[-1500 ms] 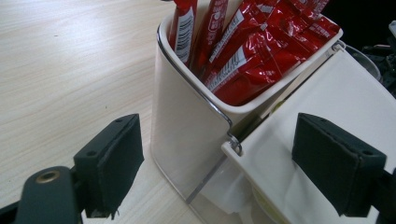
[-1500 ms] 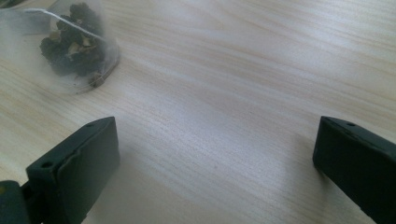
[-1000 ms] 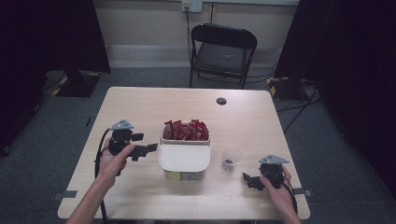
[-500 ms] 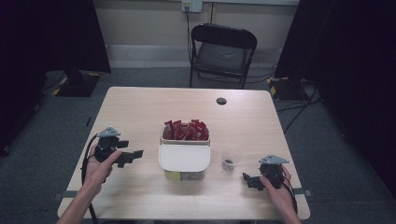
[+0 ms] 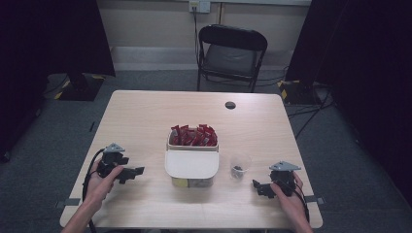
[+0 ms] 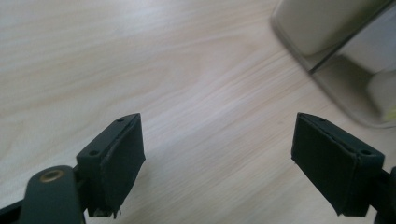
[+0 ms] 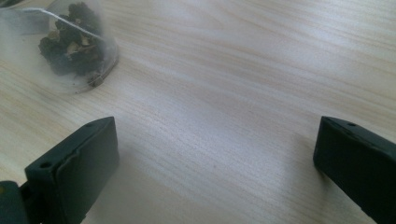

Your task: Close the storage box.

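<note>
High view: left gripper low over counter, left of white container, apart from it, jaws spread wide, holding nothing. Right gripper near counter's front right corner, jaws wide, empty, just right of clear cup. Right gripper view: cup with dark bits ahead-left of jaws, untouched. Red packets fill container's rear section.
</note>
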Motion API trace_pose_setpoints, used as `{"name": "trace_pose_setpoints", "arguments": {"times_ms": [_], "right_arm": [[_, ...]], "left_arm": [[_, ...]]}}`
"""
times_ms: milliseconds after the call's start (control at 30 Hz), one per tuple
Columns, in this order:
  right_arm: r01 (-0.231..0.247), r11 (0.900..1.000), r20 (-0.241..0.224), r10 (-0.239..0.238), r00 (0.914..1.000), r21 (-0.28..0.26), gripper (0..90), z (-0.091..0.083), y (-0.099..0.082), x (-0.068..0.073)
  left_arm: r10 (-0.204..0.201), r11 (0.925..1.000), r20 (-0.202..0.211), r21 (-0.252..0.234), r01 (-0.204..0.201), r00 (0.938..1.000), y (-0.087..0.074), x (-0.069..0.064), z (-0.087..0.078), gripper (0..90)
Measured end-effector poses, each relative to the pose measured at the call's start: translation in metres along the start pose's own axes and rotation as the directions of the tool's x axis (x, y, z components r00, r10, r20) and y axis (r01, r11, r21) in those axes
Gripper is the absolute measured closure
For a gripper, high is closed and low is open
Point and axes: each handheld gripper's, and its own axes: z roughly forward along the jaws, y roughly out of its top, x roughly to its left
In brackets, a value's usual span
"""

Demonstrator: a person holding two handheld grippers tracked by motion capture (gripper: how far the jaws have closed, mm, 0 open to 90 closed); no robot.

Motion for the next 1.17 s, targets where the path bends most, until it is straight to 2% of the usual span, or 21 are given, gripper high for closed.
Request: {"name": "trace_pose_setpoints", "arguments": {"times_ms": [100, 200, 300, 333, 433, 533, 633, 833, 1000, 1167], "right_arm": [[-0.001, 1.0000, 0.001, 0.001, 1.0000, 0.000, 0.0, 0.000, 0.000, 0.000], [-0.001, 1.0000, 0.000, 0.001, 1.0000, 0.000, 0.0, 0.000, 0.000, 0.000], [-0.001, 1.0000, 0.000, 0.001, 1.0000, 0.000, 0.0, 0.000, 0.000, 0.000], [0.000, 1.0000, 0.000, 0.000, 1.0000, 0.000, 0.0, 0.000, 0.000, 0.000], [0.000, 1.0000, 0.001, 0.000, 1.0000, 0.000, 0.0, 0.000, 0.000, 0.000], [-0.001, 1.0000, 0.000, 0.001, 1.0000, 0.000, 0.0, 0.000, 0.000, 0.000], [0.000, 1.0000, 0.000, 0.000, 1.0000, 0.000, 0.0, 0.000, 0.000, 0.000], [0.000, 1.0000, 0.001, 0.000, 1.0000, 0.000, 0.0, 0.000, 0.000, 0.000], [0.000, 1.0000, 0.000, 0.000, 1.0000, 0.000, 0.0, 0.000, 0.000, 0.000], [-0.003, 1.0000, 0.004, 0.003, 1.0000, 0.002, 0.0, 0.000, 0.000, 0.000]], "left_arm": [[-0.006, 0.9998, -0.016, 0.020, 0.007, 0.9998, -0.005, 0.002, 0.003, 16.6], [-0.006, 0.9998, -0.023, 0.020, 0.006, 0.9997, -0.011, 0.000, 0.004, 16.5], [0.014, 0.9994, -0.028, 0.031, -0.013, 0.9995, -0.016, -0.002, 0.007, 16.5], [0.021, 0.9997, -0.039, 0.014, -0.021, 0.9990, -0.017, -0.003, 0.008, 15.9], [0.040, 0.9992, -0.059, 0.003, -0.040, 0.9974, -0.018, -0.005, 0.010, 15.6], [0.083, 0.9964, -0.099, -0.010, -0.084, 0.9916, -0.021, -0.008, 0.013, 14.8], [0.110, 0.9936, -0.120, -0.012, -0.113, 0.9867, -0.022, -0.010, 0.016, 14.3], [0.117, 0.9902, -0.138, -0.060, -0.126, 0.9835, -0.027, -0.008, 0.020, 8.2], [0.108, 0.9914, -0.135, -0.060, -0.117, 0.9849, -0.026, -0.008, 0.021, 5.6], [0.111, 0.9917, -0.142, -0.049, -0.119, 0.9837, -0.025, -0.008, 0.022, 3.7]]}}
